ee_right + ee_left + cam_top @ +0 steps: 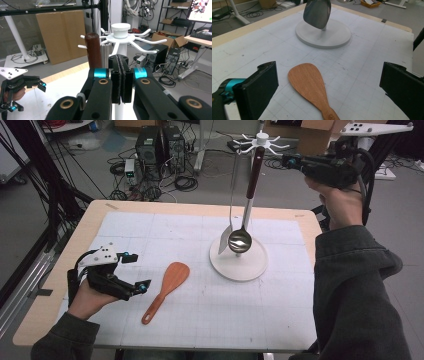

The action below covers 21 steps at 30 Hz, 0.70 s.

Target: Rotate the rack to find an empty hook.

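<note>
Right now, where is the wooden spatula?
In the high view the wooden spatula lies flat on the white mat, left of the round white stand base and just right of the left tongs, whose jaws stand open.

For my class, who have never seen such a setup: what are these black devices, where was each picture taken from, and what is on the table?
A person holds a hand-held gripping tool in each hand. The high view looks down on the table; the other two cameras ride on the tools. The left tool is open, just short of a wooden spatula lying flat on the white mat. The right tool is shut, holds nothing, and is raised beside the top of a white rack. From the rack hang a ladle and a metal turner.
</note>
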Available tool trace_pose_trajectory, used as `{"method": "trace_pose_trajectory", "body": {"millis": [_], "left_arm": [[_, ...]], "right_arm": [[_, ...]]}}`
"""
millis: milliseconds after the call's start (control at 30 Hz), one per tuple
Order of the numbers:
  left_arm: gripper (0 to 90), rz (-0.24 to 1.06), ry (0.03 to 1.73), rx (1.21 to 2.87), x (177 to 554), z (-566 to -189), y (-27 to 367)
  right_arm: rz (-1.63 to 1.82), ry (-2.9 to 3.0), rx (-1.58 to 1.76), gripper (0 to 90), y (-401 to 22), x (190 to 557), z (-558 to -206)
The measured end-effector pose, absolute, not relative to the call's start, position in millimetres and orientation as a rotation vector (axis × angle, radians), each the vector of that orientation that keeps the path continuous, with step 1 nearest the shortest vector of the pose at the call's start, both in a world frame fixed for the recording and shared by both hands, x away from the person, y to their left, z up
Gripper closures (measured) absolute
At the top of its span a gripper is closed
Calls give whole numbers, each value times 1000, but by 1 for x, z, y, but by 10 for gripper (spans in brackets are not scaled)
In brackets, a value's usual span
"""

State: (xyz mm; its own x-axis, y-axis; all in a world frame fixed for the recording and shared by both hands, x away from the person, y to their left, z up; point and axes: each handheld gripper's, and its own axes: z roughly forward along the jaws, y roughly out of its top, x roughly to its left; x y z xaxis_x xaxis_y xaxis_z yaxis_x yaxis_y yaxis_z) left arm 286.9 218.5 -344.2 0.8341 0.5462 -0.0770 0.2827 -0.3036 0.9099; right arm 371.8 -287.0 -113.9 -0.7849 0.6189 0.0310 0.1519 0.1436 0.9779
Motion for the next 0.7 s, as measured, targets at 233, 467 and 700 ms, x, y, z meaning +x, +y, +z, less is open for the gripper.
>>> {"method": "trace_pose_trajectory", "body": {"millis": [233, 467, 700], "left_arm": [[24, 295, 622, 1901, 287, -345, 217], [24, 301, 620, 1898, 286, -344, 218], [24, 302, 619, 1902, 286, -344, 218]], "right_arm": [[1666, 2050, 714, 896, -280, 369, -112], [1658, 2058, 700, 896, -271, 367, -111], [1638, 2061, 676, 897, -260, 362, -109]]}}
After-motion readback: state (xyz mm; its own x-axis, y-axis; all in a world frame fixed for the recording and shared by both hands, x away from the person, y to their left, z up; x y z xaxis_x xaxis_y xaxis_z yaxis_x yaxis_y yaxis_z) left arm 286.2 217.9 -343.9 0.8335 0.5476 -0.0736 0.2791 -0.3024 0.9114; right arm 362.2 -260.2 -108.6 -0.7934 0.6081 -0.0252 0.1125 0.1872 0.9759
